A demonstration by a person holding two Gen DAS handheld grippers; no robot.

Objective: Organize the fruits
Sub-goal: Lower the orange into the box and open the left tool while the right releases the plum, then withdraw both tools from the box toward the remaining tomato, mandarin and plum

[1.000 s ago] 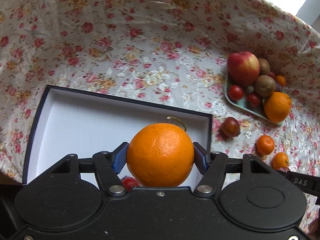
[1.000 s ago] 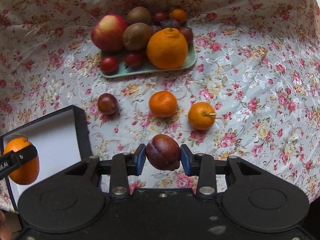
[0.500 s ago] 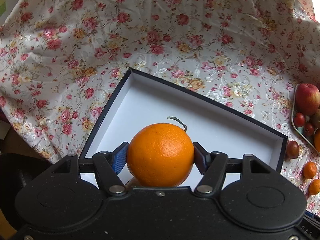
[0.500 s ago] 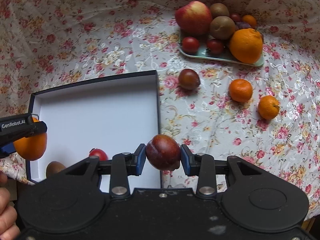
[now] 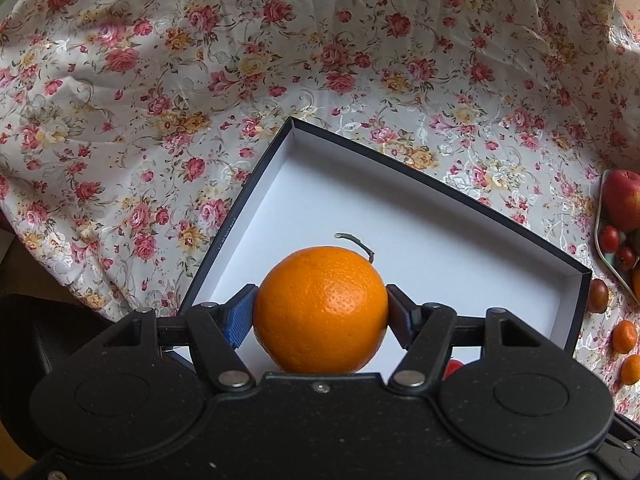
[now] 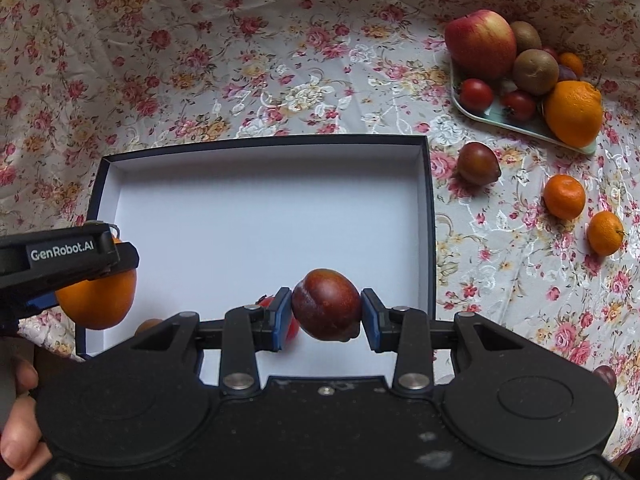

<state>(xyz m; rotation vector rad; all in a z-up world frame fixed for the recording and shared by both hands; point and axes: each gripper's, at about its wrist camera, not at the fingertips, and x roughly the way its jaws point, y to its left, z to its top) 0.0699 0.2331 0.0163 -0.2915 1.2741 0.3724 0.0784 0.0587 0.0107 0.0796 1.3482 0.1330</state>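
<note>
My left gripper (image 5: 320,312) is shut on a large orange (image 5: 321,309) with a short stem, held above the near left corner of a dark box with a white inside (image 5: 400,216). In the right wrist view that same orange (image 6: 98,300) shows under the left gripper's finger at the box's (image 6: 260,216) left wall. My right gripper (image 6: 326,312) is shut on a dark red plum (image 6: 326,305), over the near part of the box. A red tomato (image 6: 294,328) lies inside the box, mostly hidden behind the right gripper's left finger.
A green tray (image 6: 520,122) at the far right holds an apple (image 6: 480,42), kiwis, tomatoes and a big orange (image 6: 574,114). Loose on the floral cloth lie a plum (image 6: 476,162) and two mandarins (image 6: 564,196) (image 6: 605,233). A hand (image 6: 18,420) shows at the lower left.
Both grippers have swung left toward the box with their fruit still held. The plum now hangs over the box's inside, and the tray has slid to the right edge of both views.
</note>
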